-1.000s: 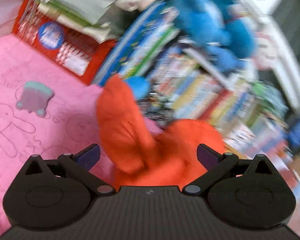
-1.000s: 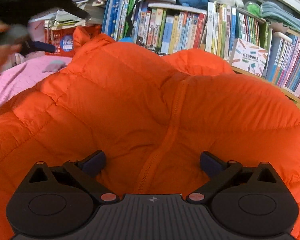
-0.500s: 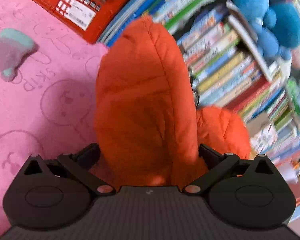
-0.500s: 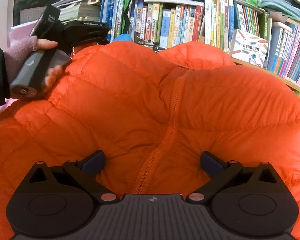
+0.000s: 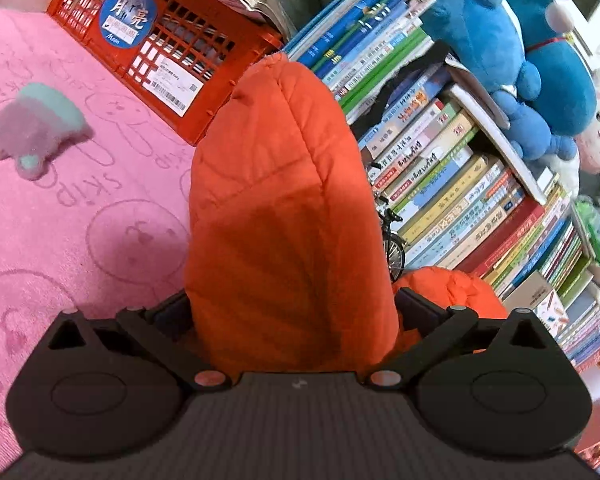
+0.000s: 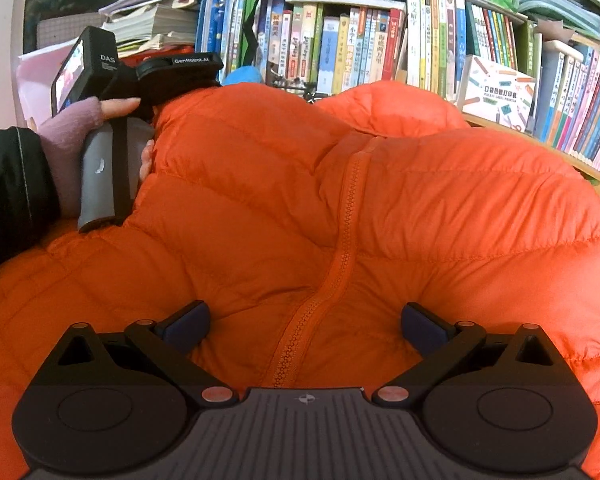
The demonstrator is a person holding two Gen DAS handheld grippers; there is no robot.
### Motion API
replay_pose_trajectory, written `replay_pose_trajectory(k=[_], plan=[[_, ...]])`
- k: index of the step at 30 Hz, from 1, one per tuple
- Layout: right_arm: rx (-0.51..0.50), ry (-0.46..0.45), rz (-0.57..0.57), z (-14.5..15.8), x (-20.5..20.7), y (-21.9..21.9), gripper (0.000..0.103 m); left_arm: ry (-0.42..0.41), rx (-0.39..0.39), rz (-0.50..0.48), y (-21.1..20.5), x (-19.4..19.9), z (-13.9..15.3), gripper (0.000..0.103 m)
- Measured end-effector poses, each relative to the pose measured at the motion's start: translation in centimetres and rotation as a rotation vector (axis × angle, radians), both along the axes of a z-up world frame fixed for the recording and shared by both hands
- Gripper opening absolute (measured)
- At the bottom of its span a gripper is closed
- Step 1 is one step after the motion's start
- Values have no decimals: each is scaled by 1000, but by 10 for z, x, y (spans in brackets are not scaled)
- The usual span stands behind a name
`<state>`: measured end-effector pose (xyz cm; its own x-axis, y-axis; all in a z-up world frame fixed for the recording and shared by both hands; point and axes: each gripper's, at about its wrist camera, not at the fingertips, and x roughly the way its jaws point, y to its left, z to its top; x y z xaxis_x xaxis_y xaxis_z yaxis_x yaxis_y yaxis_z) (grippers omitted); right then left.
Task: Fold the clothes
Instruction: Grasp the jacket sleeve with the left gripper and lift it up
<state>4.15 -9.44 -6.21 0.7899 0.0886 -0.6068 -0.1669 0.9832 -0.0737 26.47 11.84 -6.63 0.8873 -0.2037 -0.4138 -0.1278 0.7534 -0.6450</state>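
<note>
An orange puffer jacket (image 6: 340, 216) lies spread on the pink bed, zipper (image 6: 340, 240) up the middle. Its sleeve (image 5: 284, 208) stretches forward between the fingers of my left gripper (image 5: 292, 316), which stands wide open around it without pinching. My right gripper (image 6: 306, 324) is open and empty, hovering over the jacket's front at the zipper. In the right wrist view the left gripper's body (image 6: 112, 120) shows in a gloved hand at the jacket's left edge.
A pink blanket (image 5: 60, 208) covers the bed. A red plastic crate (image 5: 160, 44) and a long row of books (image 5: 440, 168) stand right behind the jacket. A small grey-green plush (image 5: 32, 128) lies at the left. Blue plush toys (image 5: 520, 52) sit on the books.
My left gripper has swung down and in to the jacket's sleeve, which now fills the gap between its fingers. The right gripper has barely moved.
</note>
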Motion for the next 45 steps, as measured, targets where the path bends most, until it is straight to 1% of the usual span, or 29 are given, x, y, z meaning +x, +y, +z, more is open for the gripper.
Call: replay_pose_trajectory(k=[1,2,3,4,5,6,7,8,9,10,11,13,16,20,24,26,28,31,34,37,41,43,45], plan=[[2,2,0,0,1,-1,103,20,-12,5,3,3,2,98],[5,3,0,0,1,-1,103,41,-24,13,7,3,4,87],[7,4,-1,0,1,-2,103,61,-34,24,11,3,8,78],[10,6,-1,0,2,-2,103,77,-39,33,15,3,11,52],[12,7,-1,0,2,-3,103,85,-35,38,19,2,15,42],[13,8,-1,0,2,-3,103,86,-34,36,24,3,19,42],[15,8,-1,0,2,-3,103,82,-42,24,28,4,22,40],[16,9,-1,0,3,-4,103,82,-50,17,31,4,25,33],[16,9,0,0,3,-4,103,82,-59,9,34,4,27,30],[17,9,0,0,3,-4,103,81,-65,3,36,4,30,20],[18,10,0,0,3,-4,103,77,-62,1,38,3,33,16],[19,10,0,1,3,-5,103,61,-45,-9,40,-1,41,12],[21,11,1,1,4,-6,103,11,6,-13,49,-6,61,10],[26,13,2,1,4,-7,103,-82,94,39,78,-21,100,9],[29,15,4,1,5,-9,103,-181,187,138,121,-43,143,9],[30,15,5,1,5,-9,103,-212,222,204,149,-53,160,9],[30,15,5,1,4,-10,103,-226,240,270,177,-64,171,9],[28,15,7,1,5,-10,103,-193,252,338,217,-72,170,9],[23,13,12,1,5,-12,103,-121,313,387,243,-71,155,10],[25,15,12,1,6,-13,103,-37,334,438,264,-66,127,18],[24,15,12,1,5,-14,103,101,378,462,269,-58,91,21],[25,16,12,1,5,-15,103,146,424,486,265,-56,84,26],[26,17,12,1,5,-16,103,161,437,516,267,-57,85,29]])
